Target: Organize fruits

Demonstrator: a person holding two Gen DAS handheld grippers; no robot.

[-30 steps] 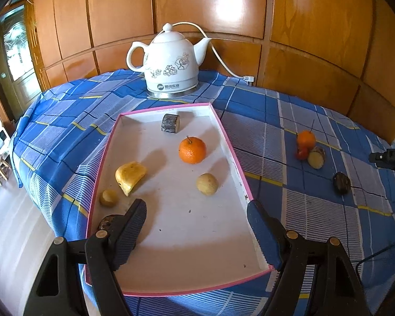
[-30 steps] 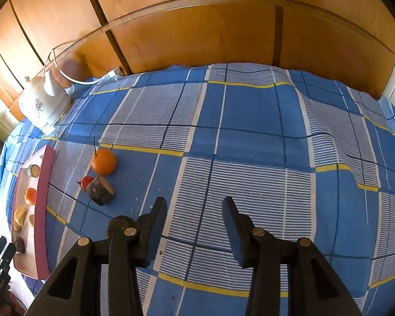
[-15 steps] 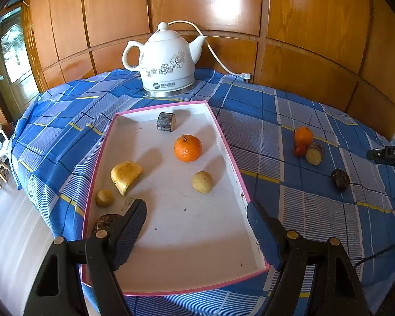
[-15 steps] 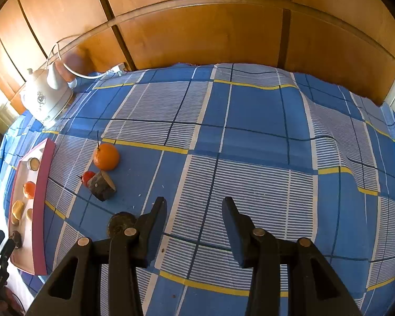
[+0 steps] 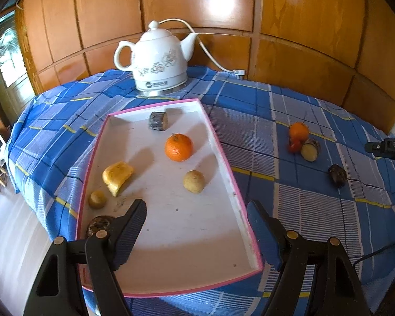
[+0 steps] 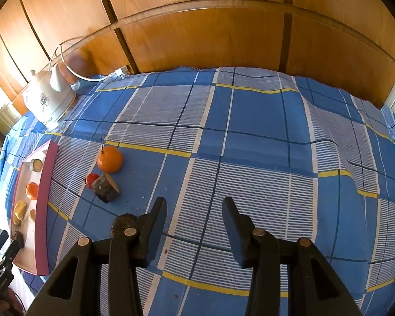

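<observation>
I see my left tool (image 5: 196, 217) spread wide, empty, above the tray (image 5: 221, 144); my right tool (image 6: 194, 210) likewise wide, holding nothing.

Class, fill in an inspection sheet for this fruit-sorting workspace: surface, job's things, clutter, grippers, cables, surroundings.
Surface: blue checked tablecloth, wrinkled at the right.
Job's things: pink-rimmed tray holds an orange and five other pieces; second orange, red fruit, cut piece and dark fruit lie on the cloth.
Clutter: white kettle.
Grippers: left gripper over the tray, right gripper over cloth, both jaws open, empty.
Cables: kettle cord to a plug.
Surroundings: wood-panelled wall.
</observation>
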